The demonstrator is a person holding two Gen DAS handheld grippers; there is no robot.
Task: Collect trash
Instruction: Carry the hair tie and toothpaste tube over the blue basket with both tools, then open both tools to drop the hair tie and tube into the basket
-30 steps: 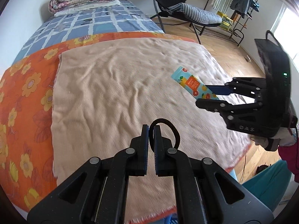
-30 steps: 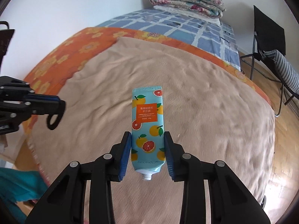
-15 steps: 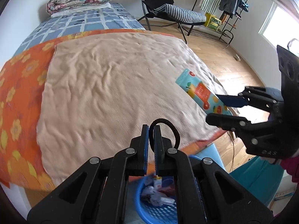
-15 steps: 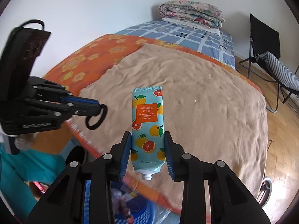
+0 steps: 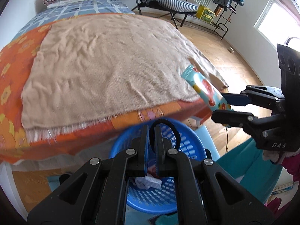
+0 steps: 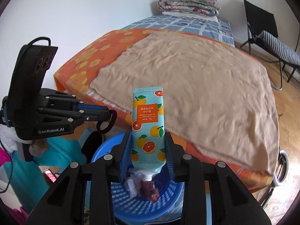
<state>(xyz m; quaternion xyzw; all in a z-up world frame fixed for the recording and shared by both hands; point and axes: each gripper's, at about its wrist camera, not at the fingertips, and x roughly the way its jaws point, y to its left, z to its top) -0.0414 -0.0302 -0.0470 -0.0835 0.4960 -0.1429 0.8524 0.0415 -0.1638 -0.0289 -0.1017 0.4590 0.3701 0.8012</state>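
While both loads hang over the round blue perforated plastic basket (image 6: 168, 206), part the right gripper (image 6: 148, 146) fingers pinching the turquoise citrus-print cream tube (image 6: 148, 123), then the left gripper (image 5: 151, 140), clamped on the black elastic hair loop (image 5: 169, 129).

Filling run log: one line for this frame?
left gripper: shut on black hair tie | right gripper: shut on fruit-print cream tube | both above blue plastic basket
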